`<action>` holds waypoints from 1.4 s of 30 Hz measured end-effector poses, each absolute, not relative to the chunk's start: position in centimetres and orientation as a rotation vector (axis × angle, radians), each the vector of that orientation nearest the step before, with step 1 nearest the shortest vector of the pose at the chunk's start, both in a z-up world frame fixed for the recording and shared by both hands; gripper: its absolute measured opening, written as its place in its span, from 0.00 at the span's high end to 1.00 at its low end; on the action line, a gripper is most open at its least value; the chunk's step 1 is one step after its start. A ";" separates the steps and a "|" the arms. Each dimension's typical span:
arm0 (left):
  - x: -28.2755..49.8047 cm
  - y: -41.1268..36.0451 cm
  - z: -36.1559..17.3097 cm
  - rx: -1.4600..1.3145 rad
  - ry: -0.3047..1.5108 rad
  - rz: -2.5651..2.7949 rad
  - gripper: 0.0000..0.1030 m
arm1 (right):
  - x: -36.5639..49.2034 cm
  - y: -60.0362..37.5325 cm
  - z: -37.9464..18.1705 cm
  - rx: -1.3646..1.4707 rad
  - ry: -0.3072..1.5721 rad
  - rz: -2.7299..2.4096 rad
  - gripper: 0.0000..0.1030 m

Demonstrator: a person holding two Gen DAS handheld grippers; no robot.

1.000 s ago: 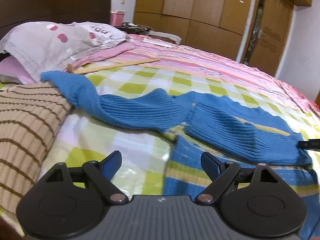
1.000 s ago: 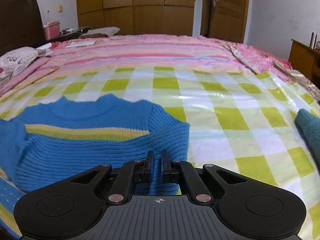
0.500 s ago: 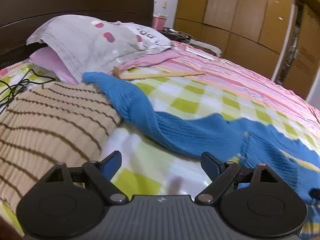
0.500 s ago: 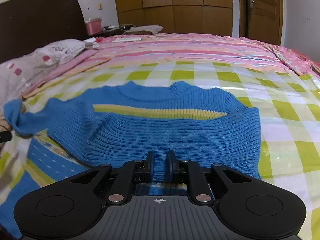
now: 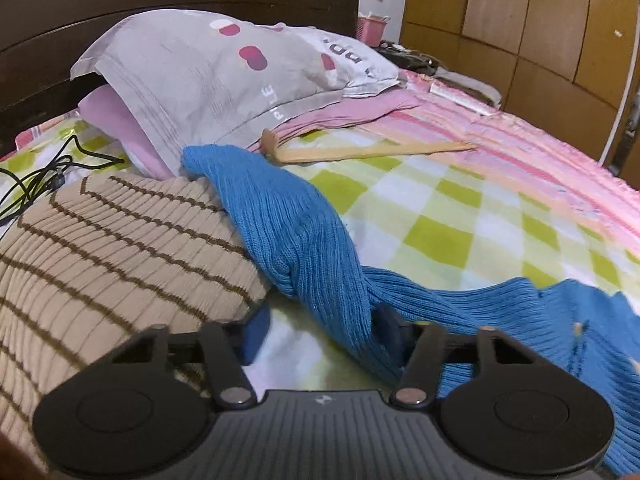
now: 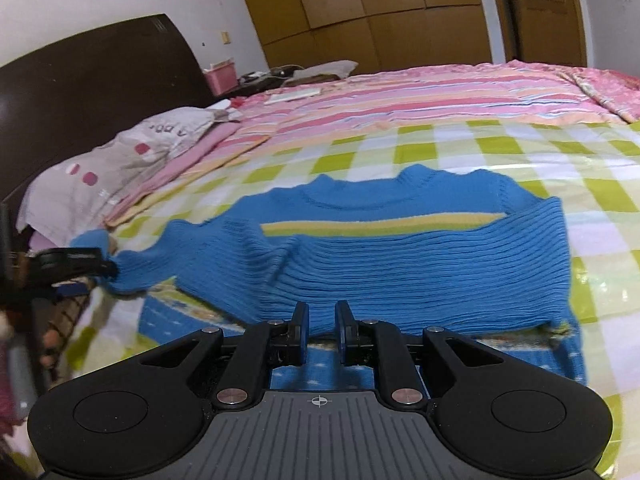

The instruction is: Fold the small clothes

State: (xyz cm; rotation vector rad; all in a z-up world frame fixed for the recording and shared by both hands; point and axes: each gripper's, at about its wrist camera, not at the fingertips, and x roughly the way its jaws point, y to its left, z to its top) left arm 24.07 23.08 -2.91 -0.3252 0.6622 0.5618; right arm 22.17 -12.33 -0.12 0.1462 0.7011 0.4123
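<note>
A small blue ribbed sweater (image 6: 400, 252) with a yellow chest stripe lies flat on the checked bedspread, one side folded over. Its left sleeve (image 5: 296, 236) stretches out over a tan striped garment (image 5: 108, 248). My left gripper (image 5: 320, 332) is open, its jaws wide apart on either side of the sleeve, which lies between them; it also shows in the right wrist view (image 6: 86, 266) at the sleeve. My right gripper (image 6: 321, 322) hovers at the sweater's lower hem, jaws a narrow gap apart and holding nothing.
A grey pillow (image 5: 224, 68) and a pink one lie against the dark headboard (image 6: 96, 80). A wooden hanger (image 5: 368, 150) lies beyond the sleeve. Black cables (image 5: 44, 176) lie at the far left. Another blue patterned garment (image 6: 224, 316) lies under the sweater.
My left gripper has swung left and forward to the sleeve, which now lies between its jaws. My right gripper has opened slightly and drawn back and left along the hem.
</note>
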 end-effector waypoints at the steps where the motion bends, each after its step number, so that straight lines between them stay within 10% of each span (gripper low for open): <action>1: 24.1 23.1 -3.1 -0.332 0.658 0.560 0.57 | 22.2 -12.2 -0.1 0.152 0.703 0.417 0.84; 6: 22.7 24.1 -3.1 -0.448 0.612 0.538 0.83 | 22.3 -11.7 0.1 0.190 0.717 0.458 0.84; 42: 17.5 25.8 -4.3 -0.634 0.606 0.437 0.84 | 34.6 22.4 0.2 0.099 1.016 1.022 0.72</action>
